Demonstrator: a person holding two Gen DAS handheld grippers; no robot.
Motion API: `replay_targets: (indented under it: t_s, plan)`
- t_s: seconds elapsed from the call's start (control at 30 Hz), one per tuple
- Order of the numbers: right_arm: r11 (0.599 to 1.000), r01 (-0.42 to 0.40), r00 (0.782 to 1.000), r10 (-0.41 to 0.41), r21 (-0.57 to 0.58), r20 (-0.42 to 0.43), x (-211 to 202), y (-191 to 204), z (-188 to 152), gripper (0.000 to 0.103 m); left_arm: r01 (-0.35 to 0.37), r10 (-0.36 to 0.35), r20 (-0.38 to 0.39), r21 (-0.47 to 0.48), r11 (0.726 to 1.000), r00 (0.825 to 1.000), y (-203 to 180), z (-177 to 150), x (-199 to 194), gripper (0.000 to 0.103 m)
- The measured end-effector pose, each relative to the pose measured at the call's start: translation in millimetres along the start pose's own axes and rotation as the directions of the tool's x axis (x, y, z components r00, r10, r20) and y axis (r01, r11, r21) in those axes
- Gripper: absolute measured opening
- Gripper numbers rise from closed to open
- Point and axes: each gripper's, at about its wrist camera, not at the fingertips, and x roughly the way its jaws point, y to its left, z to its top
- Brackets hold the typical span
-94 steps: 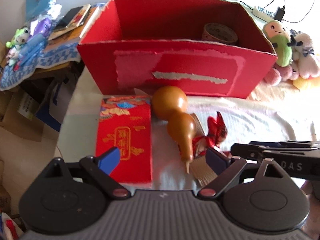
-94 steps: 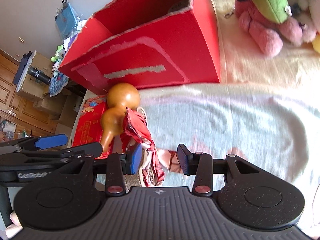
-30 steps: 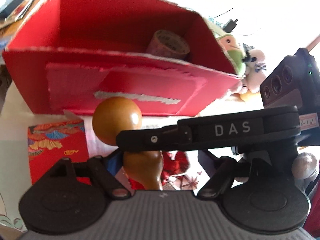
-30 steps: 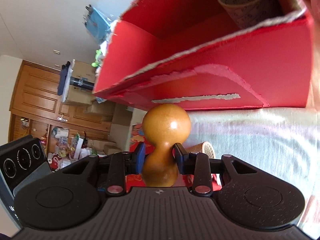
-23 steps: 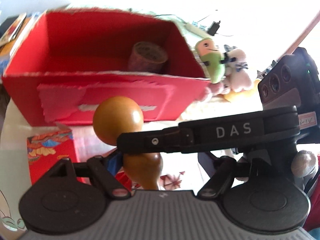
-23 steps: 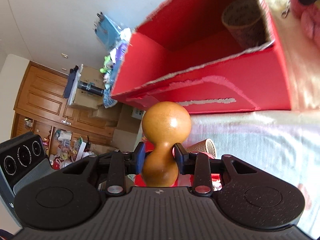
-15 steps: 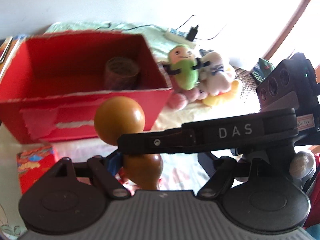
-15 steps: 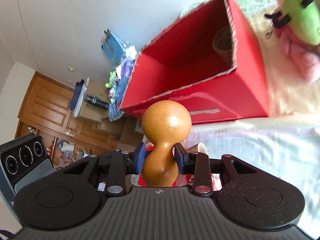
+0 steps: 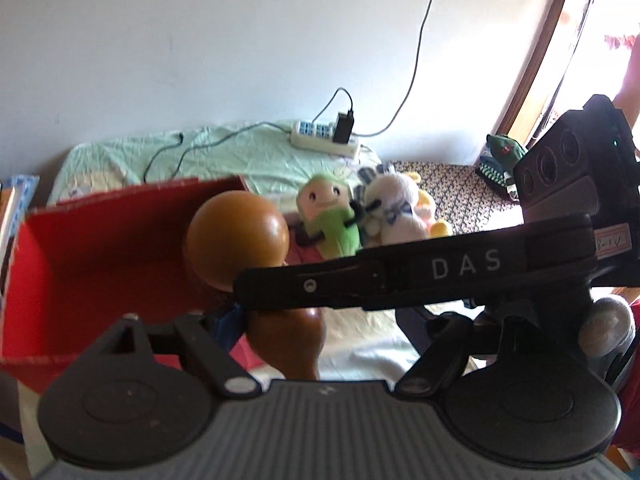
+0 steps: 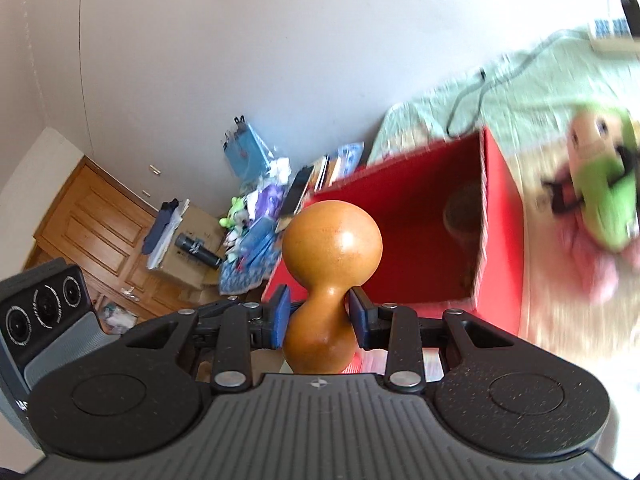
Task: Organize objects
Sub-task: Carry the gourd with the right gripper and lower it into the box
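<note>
The right gripper [image 10: 316, 314] pinches a gourd [image 10: 330, 248] at its waist, aloft before the open red box [image 10: 420, 240], which seemingly already holds one blurred item; the drop remains, while the left gripper [image 9: 320, 322] stands open around it.

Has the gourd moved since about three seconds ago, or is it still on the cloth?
Yes. The gourd is off the cloth, clamped at its waist by the right gripper, and raised level with the open red box, which stayed put.
</note>
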Motion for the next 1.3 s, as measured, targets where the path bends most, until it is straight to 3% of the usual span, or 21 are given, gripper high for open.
replay_targets:
  t_s: [0.13,0.3,0.67,0.8,0.93,0.97,1.0,1.1,1.3]
  plan:
    - [0.999,0.029,1.0,-0.029,-0.039,0.009,11,1,24,0.034,-0.01,0.009,0.021,0.035,0.999,1.0,21,23,6,0.078]
    - [0.998,0.059,0.998,-0.06,-0.027,-0.013,50,-2,51,0.034,0.028,-0.028,0.004,0.029,0.999,1.0,66,44,20,0.078]
    - [0.983,0.153,0.979,-0.137,0.1,-0.153,120,-51,58,0.034,0.119,-0.121,-0.161,-0.02,0.993,0.979,142,31,93,0.078]
    - [0.971,0.215,0.962,-0.193,0.102,-0.192,133,-58,56,0.033,0.142,-0.148,-0.23,-0.039,0.989,0.962,155,29,114,0.078]
    - [0.95,0.301,0.93,-0.275,0.078,-0.245,147,-65,54,0.032,0.149,-0.151,-0.309,-0.03,0.988,0.939,158,26,133,0.08]
    - [0.944,0.324,0.918,-0.298,0.063,-0.26,150,-66,53,0.027,0.146,-0.146,-0.329,-0.024,0.989,0.933,159,24,138,0.08]
    - [0.94,0.336,0.91,-0.31,0.052,-0.274,154,-67,51,0.013,0.137,-0.135,-0.342,-0.016,0.99,0.93,159,23,141,0.08]
    - [0.928,0.373,0.885,-0.356,-0.003,-0.299,164,-64,45,0.013,0.131,-0.124,-0.365,-0.004,0.991,0.923,160,22,145,0.078]
    - [0.932,0.361,0.891,-0.331,0.043,-0.31,160,-70,45,0.015,0.116,-0.089,-0.358,0.054,0.992,0.93,166,16,131,0.082]
